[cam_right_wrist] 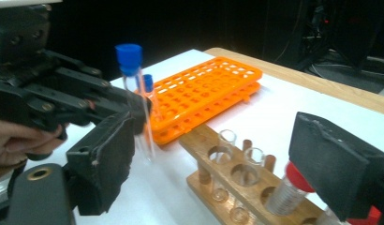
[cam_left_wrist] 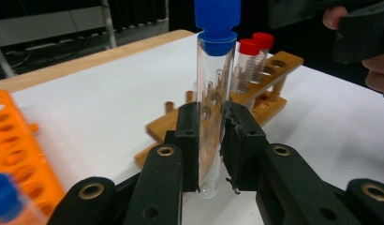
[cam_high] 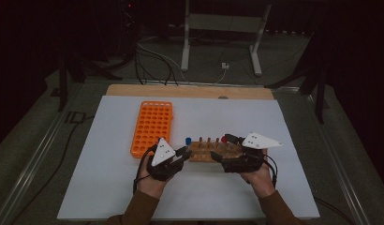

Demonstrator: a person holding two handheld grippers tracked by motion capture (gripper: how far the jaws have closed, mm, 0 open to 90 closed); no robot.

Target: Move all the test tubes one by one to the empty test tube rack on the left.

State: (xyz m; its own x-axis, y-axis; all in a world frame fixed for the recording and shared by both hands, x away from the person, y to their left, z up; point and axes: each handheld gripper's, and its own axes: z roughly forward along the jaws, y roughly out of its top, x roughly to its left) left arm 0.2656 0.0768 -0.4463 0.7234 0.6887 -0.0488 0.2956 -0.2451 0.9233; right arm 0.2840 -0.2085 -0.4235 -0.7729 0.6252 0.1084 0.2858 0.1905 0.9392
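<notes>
High view: a blue-capped tube is being held upright by the left gripper, just off the left end of the wooden rack and to the right of the orange rack. Left gripper view — the tube is being clamped low on its clear body between the two pads, which are pressed tight against the glass, with its foot raised off the white table and the wooden rack lying behind it. Two red-capped tubes are being kept in that rack. Right gripper view: the right gripper is being held with its jaws spread wide and nothing between the pads — they are being positioned over the wooden rack, where open tubes and a red-capped one are standing. The left gripper and its tube are being shown there in front of the orange rack, in which another blue-capped tube is seated.
</notes>
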